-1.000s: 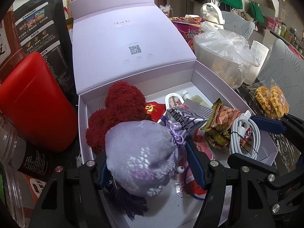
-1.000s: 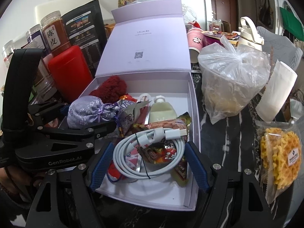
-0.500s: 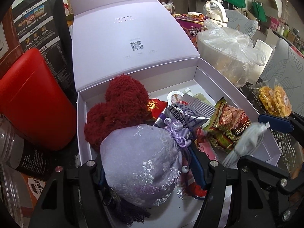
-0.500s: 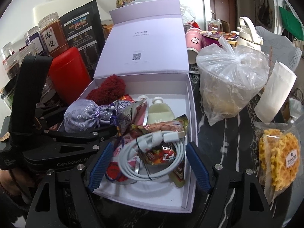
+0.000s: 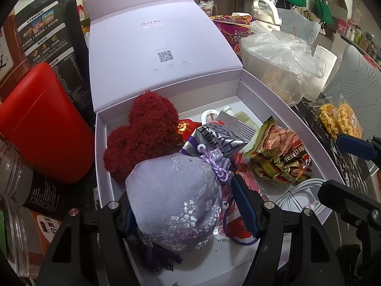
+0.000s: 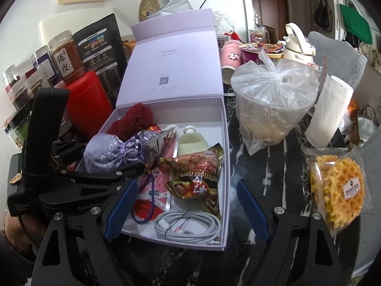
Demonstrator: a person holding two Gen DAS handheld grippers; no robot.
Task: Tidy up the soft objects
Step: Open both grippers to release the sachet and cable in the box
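From my left wrist, my left claw (image 5: 188, 205) has the lilac brocade pouch (image 5: 176, 200) between its blue pads, over the near left corner of the open lilac gift box (image 5: 281, 109); the jaws are easing apart, the pouch still filling the gap; just behind it lies the dark red plush toy (image 5: 145, 133), with a cereal packet (image 5: 281, 157) to the right.

From my right wrist, my right claw (image 6: 188, 211) stands wide and holds nothing, its pads straddling the box's near edge; the coiled white cable (image 6: 188, 226) lies in the box just ahead; the pouch (image 6: 109, 152) sits at the left, pinched in the other claw (image 6: 102, 164); the box rests on the dark marbled bench (image 6: 269, 166).
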